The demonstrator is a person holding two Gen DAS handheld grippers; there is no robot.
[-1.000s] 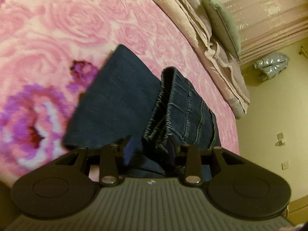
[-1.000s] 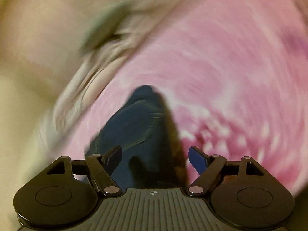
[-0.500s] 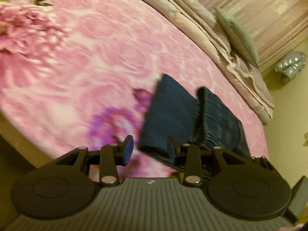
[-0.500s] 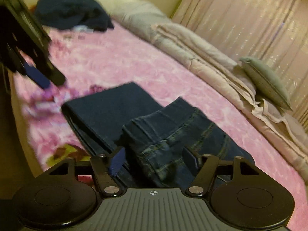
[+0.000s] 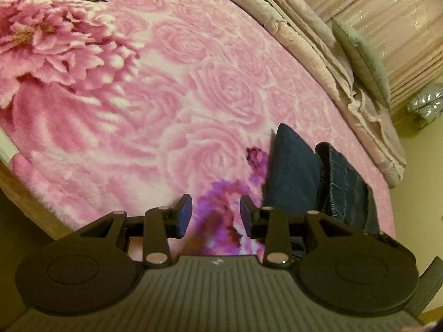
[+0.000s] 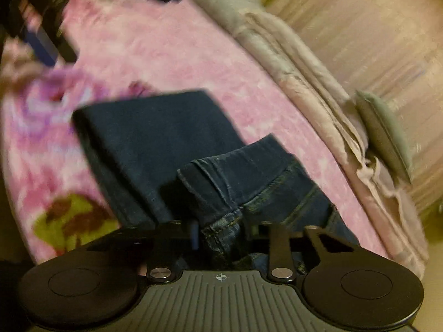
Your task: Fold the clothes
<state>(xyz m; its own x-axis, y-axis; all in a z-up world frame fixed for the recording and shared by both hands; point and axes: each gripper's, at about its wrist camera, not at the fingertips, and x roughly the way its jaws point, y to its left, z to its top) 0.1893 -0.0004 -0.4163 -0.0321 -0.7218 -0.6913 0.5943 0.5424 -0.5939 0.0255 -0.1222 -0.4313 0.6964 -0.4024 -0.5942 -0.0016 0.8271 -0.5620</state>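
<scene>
Right wrist view has the jeans (image 6: 155,135) lying part-folded near the foot corner of the bed, on the pink flowered blanket (image 6: 177,55), with the waistband end bunched up right at the right gripper (image 6: 221,232).

What worries me is that bunch. The right gripper's jaws are closing, and a thick wad of seams and denim sits between them. If the bite catches only the top layer, the layers beneath could slide out when the wad is lifted, and the neat fold of the legs behind it would drag askew. Denim this heavy could also slip from a shallow pinch, and the pile lies close to the blanket's edge, so a careless pull might tip it over the side. The picture is blurred, so I cannot say how deep the cloth sits.

The left gripper (image 5: 216,215) hangs over the blanket just beside the jeans (image 5: 293,171), toward the near edge of the bed. Its blue fingertips (image 5: 184,215) stand partly apart with only the purple flower print showing between them; it holds nothing and touches nothing I can see. A folded beige quilt (image 5: 313,44) and a grey pillow (image 5: 360,58) lie along the far edge, well apart from the work.
</scene>
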